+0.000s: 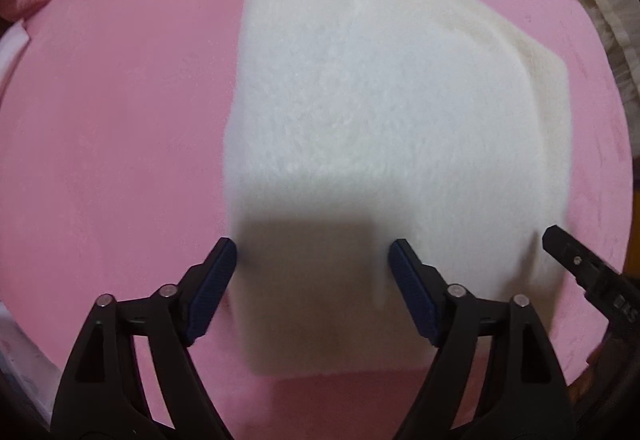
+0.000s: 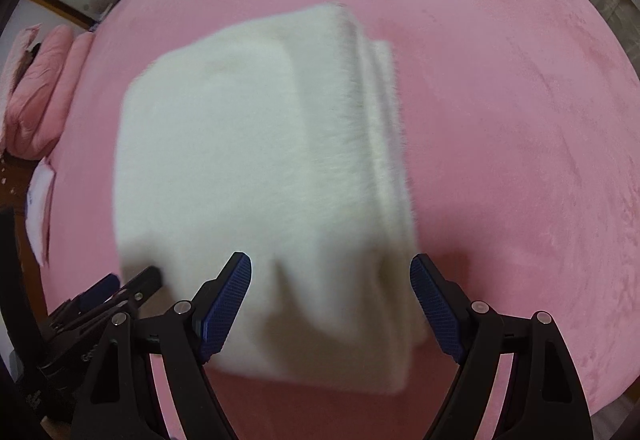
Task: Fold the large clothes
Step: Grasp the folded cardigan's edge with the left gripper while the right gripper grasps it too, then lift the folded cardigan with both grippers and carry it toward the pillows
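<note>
Lay across the middle of both views: a thick, white, fluffy folded garment of fleece-like pile, resting on a broad pink plush bed cover. Looked soft, bulky and light, judged by the long nap and rounded edges; likely to sag and spring open if lifted by one corner alone. Not fragile, and not slippery, given the grip of the pile against the ribbed blue pads. Best taken at the near edge, at lower centre of each view, one gripper toward each near corner, pinching through all stacked layers together.

Stood wide apart, the jaws of the left gripper, pointing down over the near edge at the bottom of the left view, holding nothing; pads apparently just above the pile, contact not certain. Equally wide and empty, the right gripper, near the right-hand near corner at the bottom of the right view, where layered edges showed along the right side of the bundle.

Hard to make out: kind of garment, with no sleeves or buttons visible. Count of layers uncertain. Near edge darkened by gripper shadow and blurred. Cut off at upper left of the right view: pink pillows. Nothing visible of the hands holding the grippers.
</note>
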Motion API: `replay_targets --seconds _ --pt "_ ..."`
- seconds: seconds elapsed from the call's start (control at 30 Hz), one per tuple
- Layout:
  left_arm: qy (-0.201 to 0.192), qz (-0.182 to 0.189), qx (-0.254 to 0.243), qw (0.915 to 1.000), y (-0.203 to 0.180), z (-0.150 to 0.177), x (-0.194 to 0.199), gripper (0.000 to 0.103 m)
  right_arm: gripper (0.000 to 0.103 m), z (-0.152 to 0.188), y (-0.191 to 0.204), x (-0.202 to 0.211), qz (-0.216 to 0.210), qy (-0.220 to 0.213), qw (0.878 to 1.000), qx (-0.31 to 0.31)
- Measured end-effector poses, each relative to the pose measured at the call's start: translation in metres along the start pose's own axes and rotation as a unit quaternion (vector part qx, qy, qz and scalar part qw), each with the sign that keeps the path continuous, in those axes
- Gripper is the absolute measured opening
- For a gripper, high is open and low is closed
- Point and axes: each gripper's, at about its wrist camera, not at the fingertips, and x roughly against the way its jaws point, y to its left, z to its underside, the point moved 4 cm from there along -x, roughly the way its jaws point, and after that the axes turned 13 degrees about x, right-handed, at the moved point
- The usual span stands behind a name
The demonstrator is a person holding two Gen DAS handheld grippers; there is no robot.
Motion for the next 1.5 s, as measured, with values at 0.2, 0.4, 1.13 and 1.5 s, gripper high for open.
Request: replay_targets --seconds 0.2,0.4,1.13,1.5 --pt "0.023 0.059 0.026 0.9977 0.011 -0.028 -0.017 0.093 0.083 -0.012 -0.045 -0.040 -0.117 0.038 0.986 -0.110" --pt "0.040 0.121 0.044 0.9909 0.022 -0.054 -0.032 0.100 0.083 -0.032 -0.058 -0.059 -0.196 0.025 0.974 -0.106" --pt "0.086 0.134 0.089 0.9832 -0.002 -0.059 -0.036 0.093 0.053 -0.049 -0.097 -0.093 -0.376 -0.002 0.916 -0.139" --pt "0.034 0.059 0.071 0.9952 -0.035 -0.044 0.015 0.062 0.039 -0.022 -0.076 -0.066 -0.364 -0.051 0.919 -0.141"
